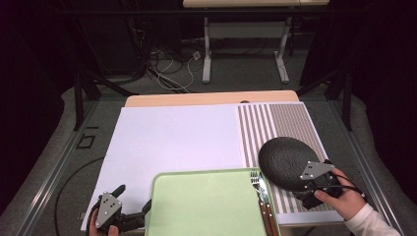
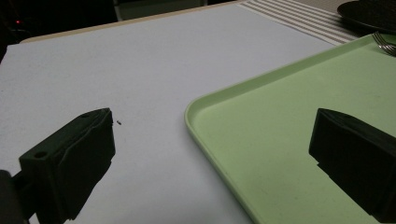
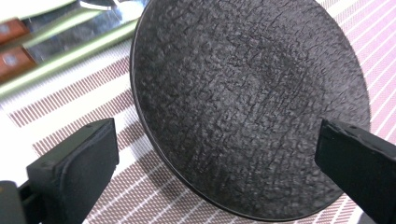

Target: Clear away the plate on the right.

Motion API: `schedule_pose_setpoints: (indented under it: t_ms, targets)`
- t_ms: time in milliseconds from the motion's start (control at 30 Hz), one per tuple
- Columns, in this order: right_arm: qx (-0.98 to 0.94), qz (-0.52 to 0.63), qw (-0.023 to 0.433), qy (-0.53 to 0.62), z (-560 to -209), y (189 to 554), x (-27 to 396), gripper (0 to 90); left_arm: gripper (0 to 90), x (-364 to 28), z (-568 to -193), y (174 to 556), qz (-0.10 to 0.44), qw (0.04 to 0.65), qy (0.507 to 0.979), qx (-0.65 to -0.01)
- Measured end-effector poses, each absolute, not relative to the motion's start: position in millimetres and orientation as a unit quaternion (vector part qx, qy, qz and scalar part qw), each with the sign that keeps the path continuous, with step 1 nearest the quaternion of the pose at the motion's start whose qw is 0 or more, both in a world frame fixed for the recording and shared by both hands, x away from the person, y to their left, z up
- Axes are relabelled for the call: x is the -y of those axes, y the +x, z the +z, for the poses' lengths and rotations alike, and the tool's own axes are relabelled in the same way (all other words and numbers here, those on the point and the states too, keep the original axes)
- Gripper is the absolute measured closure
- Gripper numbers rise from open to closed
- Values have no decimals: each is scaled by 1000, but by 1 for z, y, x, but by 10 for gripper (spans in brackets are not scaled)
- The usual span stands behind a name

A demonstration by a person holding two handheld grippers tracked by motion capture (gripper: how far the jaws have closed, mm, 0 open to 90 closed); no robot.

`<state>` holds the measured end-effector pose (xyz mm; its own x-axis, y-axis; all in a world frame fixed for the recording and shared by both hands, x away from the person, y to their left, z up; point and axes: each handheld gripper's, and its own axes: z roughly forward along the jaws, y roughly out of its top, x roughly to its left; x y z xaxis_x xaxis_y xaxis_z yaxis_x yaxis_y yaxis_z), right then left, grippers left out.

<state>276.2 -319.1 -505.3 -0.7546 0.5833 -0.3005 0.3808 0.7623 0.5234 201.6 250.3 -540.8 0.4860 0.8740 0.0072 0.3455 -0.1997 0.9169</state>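
A black textured plate [image 1: 285,160] [image 3: 247,93] lies on the striped placemat [image 1: 275,123] at the right. My right gripper [image 1: 307,186] [image 3: 215,172] hovers at the plate's near right edge, open wide, with one jaw on each side of the rim and nothing held. A pale green tray [image 1: 206,204] [image 2: 289,116] sits at the front centre. A fork [image 1: 254,178] and a wooden-handled knife [image 1: 265,206] lie along its right side. My left gripper [image 1: 134,197] [image 2: 210,158] is open at the tray's near left corner, one jaw over the white mat, the other over the tray.
A white mat [image 1: 172,137] [image 2: 140,60] covers the left and middle of the table. Metal frame rails [image 1: 54,167] run along both sides. Desk legs and loose cables [image 1: 167,69] lie on the floor beyond the far edge.
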Motion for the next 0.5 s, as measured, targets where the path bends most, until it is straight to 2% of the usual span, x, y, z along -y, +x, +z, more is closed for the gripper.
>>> schedule_pose_setpoints:
  t_ms: [500]
  targets:
    - [-927, 144, 331, 105, -516, 263, 306, 0, 5, -250, -541, 202, 281, 470, 722, -422]
